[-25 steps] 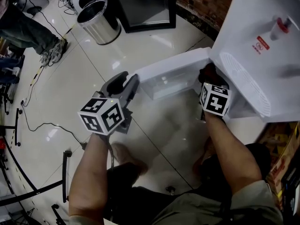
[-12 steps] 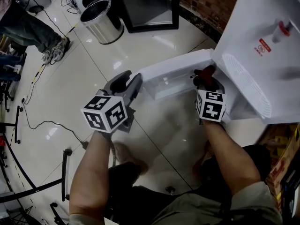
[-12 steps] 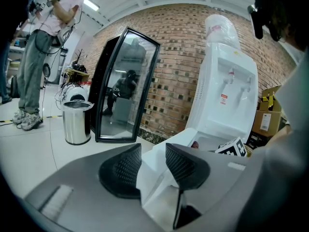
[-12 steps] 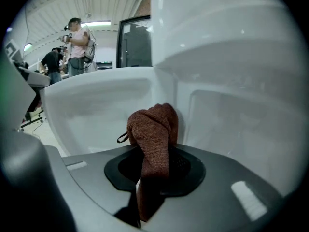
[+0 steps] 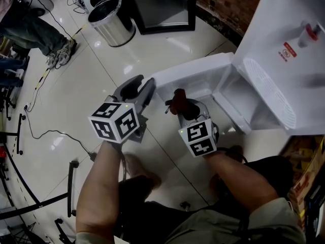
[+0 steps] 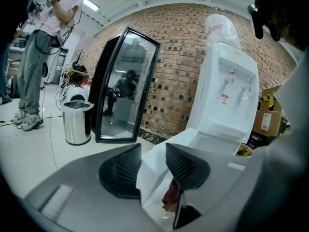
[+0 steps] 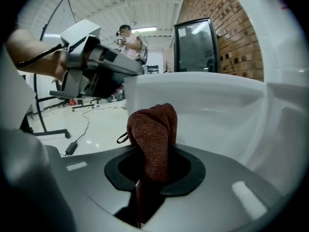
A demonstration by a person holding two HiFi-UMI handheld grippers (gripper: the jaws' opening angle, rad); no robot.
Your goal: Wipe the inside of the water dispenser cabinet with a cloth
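Right gripper view: right tool (image 7: pixel 153 170) clamped on the reddish-brown cloth (image 7: pixel 153 127), outside the water dispenser cabinet (image 5: pixel 238 95), beside its open door (image 5: pixel 190 75); left tool (image 6: pixel 152 151) pinches that door's edge.

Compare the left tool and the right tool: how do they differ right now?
The left tool clamps the edge of the white cabinet door; the right tool clamps a brown cloth. The left tool sits at the door's outer end, while the right tool hangs in front of the open cabinet, outside it. Both are shut on something.
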